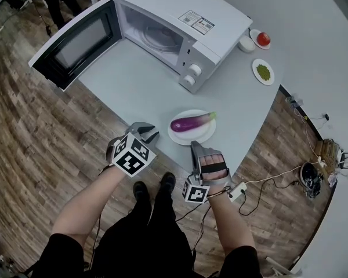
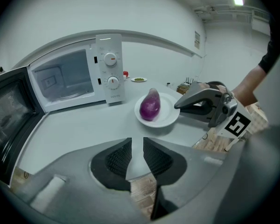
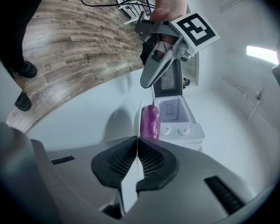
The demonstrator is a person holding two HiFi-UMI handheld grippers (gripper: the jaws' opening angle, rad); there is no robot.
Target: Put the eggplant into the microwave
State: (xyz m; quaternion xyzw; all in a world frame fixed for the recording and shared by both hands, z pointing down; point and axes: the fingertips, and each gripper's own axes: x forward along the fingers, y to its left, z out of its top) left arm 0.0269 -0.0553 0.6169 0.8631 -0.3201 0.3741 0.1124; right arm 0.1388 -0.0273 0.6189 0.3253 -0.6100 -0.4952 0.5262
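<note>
A purple eggplant (image 1: 191, 122) (image 2: 150, 105) (image 3: 150, 120) lies on a white plate (image 1: 204, 136) (image 2: 171, 118) near the table's front edge. Behind it the white microwave (image 1: 180, 22) (image 2: 109, 64) (image 3: 177, 125) stands with its door (image 1: 75, 42) (image 2: 9, 120) swung wide open and the cavity bare. My left gripper (image 1: 151, 131) (image 2: 137, 141) hovers over the table edge left of the plate, its jaws a narrow gap apart and empty. My right gripper (image 1: 194, 145) (image 3: 137, 141) is just in front of the plate, shut on nothing and pointing at the eggplant.
At the table's far right sit a small white cup (image 1: 246, 43), a saucer with a tomato (image 1: 263, 39) and a dish of something green (image 1: 263, 72). The curved table edge (image 1: 243, 155) borders wooden floor, where cables and a power strip (image 1: 313, 175) lie at the right.
</note>
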